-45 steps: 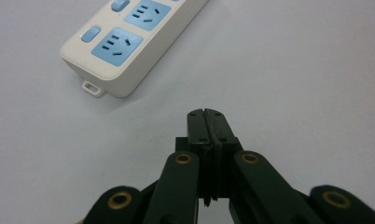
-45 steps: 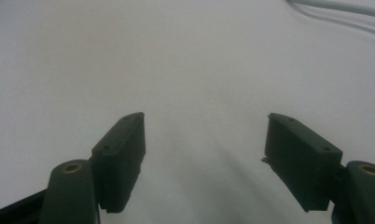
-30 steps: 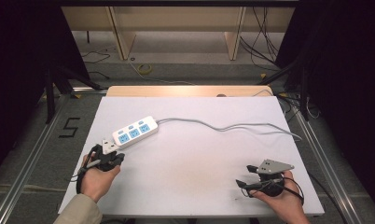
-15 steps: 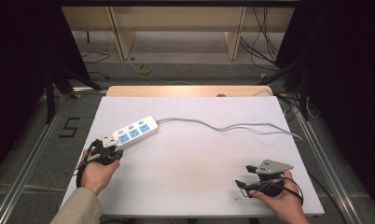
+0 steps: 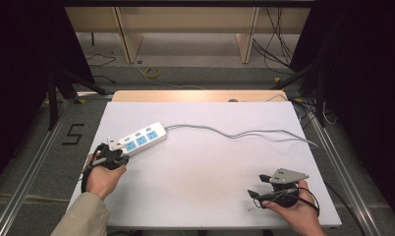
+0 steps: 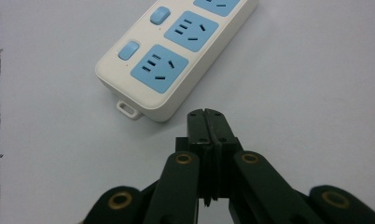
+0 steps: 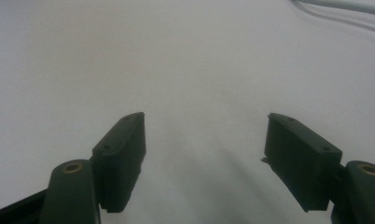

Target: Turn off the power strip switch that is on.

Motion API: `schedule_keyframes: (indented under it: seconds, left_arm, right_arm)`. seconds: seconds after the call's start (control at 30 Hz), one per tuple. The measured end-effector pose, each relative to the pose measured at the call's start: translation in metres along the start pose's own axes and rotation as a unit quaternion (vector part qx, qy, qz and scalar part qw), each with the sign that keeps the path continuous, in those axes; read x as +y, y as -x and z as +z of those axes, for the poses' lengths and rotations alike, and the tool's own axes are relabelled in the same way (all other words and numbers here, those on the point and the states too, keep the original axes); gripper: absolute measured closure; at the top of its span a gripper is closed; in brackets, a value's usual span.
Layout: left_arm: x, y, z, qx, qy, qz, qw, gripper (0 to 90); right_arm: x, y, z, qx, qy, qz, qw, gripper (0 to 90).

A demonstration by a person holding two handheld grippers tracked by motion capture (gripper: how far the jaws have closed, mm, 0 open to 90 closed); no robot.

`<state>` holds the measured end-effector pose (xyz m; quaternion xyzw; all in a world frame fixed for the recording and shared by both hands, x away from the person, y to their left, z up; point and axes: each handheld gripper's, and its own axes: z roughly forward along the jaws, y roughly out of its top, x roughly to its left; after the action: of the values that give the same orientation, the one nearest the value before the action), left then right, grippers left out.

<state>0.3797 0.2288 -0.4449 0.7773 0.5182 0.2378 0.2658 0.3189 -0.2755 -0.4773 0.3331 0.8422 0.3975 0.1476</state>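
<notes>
On white table (image 5: pixel 200 162): power strip (image 5: pixel 139 140), sockets seemingly empty; left gripper (image 6: pixel 205 113) jaws closed nearby.

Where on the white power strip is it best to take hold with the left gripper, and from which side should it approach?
Probably the near short end of the power strip, across its narrow width, coming from the left gripper side. That end lies closest, free of the cable at the far end. The jaws, now shut, must open first.

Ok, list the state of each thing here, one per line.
Power strip: flat on the table, sockets up, nothing plugged in, untouched.
Cord: slack, snaking to the right edge.
Left gripper: jaws shut, empty, just short of the strip.
Right gripper: jaws open, empty.
</notes>
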Motion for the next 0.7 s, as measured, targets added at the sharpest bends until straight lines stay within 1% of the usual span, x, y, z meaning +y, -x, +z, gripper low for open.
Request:
schedule_keyframes:
  seconds: [0.23, 0.53, 0.7]
  left_arm:
    - [0.007, -0.006, 0.001, 0.003, -0.003, -0.001, 1.0000, 89.7]
    - [0.014, -0.010, 0.004, 0.003, -0.010, -0.001, 0.9999, 89.7]
    - [0.020, -0.014, 0.005, 0.004, -0.012, 0.000, 0.9999, 89.8]
  right_arm:
    - [0.000, 0.000, 0.000, -0.001, 0.000, 0.000, 1.0000, 30.0]
    - [0.000, 0.000, 0.000, -0.001, 0.001, 0.000, 1.0000, 30.0]
    - [0.001, 0.000, 0.000, -0.001, 0.001, 0.001, 1.0000, 30.0]
